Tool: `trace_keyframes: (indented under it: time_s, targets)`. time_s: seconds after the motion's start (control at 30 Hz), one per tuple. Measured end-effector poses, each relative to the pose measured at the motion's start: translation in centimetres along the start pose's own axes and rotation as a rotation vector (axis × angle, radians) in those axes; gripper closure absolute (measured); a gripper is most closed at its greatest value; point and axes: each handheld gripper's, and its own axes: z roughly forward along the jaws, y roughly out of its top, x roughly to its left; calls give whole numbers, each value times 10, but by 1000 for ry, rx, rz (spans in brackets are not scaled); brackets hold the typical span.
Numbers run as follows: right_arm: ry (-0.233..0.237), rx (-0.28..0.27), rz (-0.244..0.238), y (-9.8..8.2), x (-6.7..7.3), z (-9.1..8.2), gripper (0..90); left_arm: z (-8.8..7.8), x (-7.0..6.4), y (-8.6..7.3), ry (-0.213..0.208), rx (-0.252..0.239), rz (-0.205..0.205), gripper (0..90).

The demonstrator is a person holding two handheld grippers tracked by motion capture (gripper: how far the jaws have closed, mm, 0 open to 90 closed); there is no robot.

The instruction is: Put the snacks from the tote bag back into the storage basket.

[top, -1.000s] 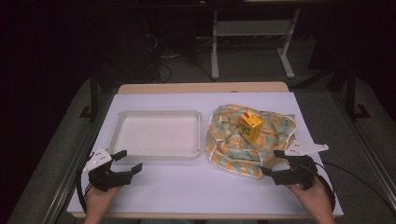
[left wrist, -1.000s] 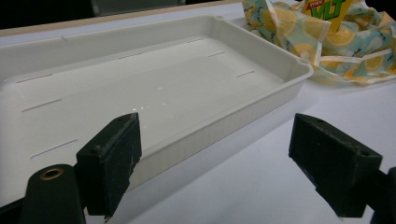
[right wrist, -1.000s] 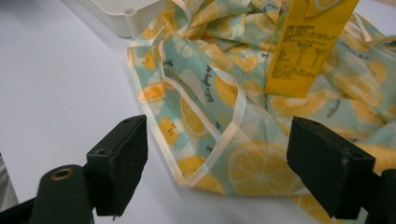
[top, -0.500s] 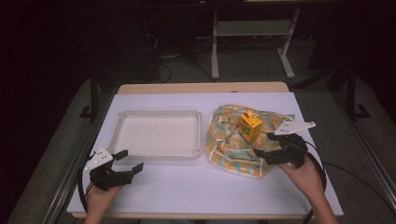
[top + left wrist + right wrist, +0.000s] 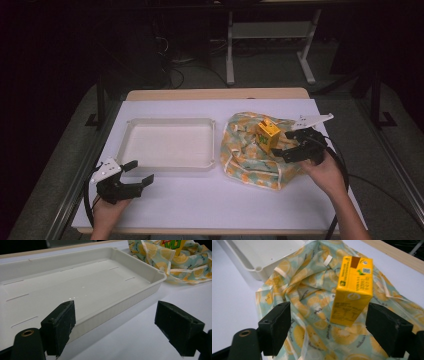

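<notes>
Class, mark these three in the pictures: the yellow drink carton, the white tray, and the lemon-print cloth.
yellow drink carton (image 5: pixel 352 290), right gripper view, on its front face.
white tray (image 5: pixel 170 165), high view, on its near rim.
lemon-print cloth (image 5: pixel 245 160), high view, on its patterned surface left of the carton.

This looks like a lab or test room set up for recording, not a home. A table (image 5: pixel 210 210) with a plain white top and a wooden far edge stands on a grey floor (image 5: pixel 270 70), surrounded by darkness. Behind it, loose cables (image 5: pixel 175 65) trail over the floor beside the white metal legs of a frame (image 5: pixel 265 35)
</notes>
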Motion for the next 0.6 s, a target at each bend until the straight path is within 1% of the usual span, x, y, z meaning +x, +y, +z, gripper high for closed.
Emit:
trace_keyframes:
  time_s: [0.23,0.27,0.43,0.5,0.6]
  targets:
    - [2,14,6,13,-12,4,198,1,0,0,-2,1,2,163]
    - [-1,26,10,15,-13,5,199,1,0,0,-1,1,3,163]
    - [-8,42,8,24,-20,9,203,1,0,0,-2,1,3,163]
    - [-12,58,12,28,-21,12,203,2,0,0,-1,0,2,163]
    - [-21,62,3,34,-23,16,204,2,0,0,-2,2,3,163]
